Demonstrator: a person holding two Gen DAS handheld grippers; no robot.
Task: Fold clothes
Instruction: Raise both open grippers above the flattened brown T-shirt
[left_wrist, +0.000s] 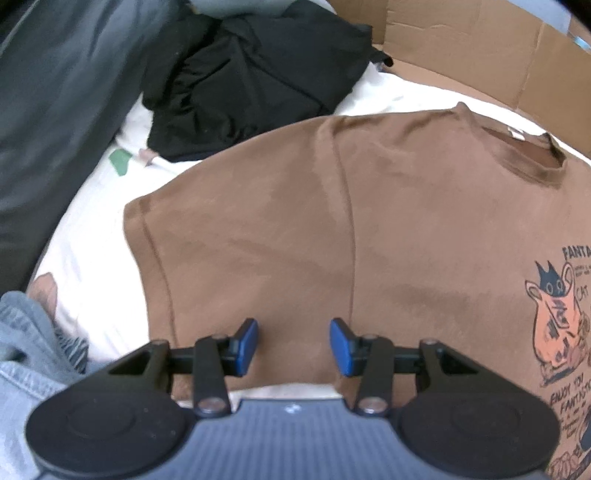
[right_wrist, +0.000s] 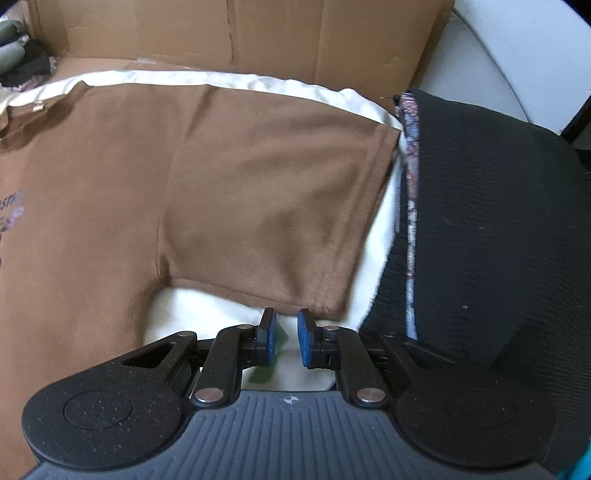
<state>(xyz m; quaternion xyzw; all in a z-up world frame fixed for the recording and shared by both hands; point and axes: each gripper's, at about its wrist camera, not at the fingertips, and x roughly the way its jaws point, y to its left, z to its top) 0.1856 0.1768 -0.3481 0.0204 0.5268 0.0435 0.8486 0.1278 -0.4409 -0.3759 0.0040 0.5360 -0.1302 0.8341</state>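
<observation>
Left hand-held gripper (left_wrist: 293, 345) wide over brown T-shirt (left_wrist: 332, 240); right hand-held gripper (right_wrist: 287, 341) narrow, empty, near its sleeve (right_wrist: 280, 206).
Spread flat on white sheet (left_wrist: 92, 229); probably sleeve fold, needing hem pinch.

Both hand-held grippers, the left gripper (left_wrist: 293, 343) and right gripper (right_wrist: 287, 339), share one build: a ribbed slate-grey plastic body flanked by two round black discs. Black linkage arms with silver screw heads carry jaws faced with blue pads (left_wrist: 246, 341). A small white mark sits centred on each body.
</observation>
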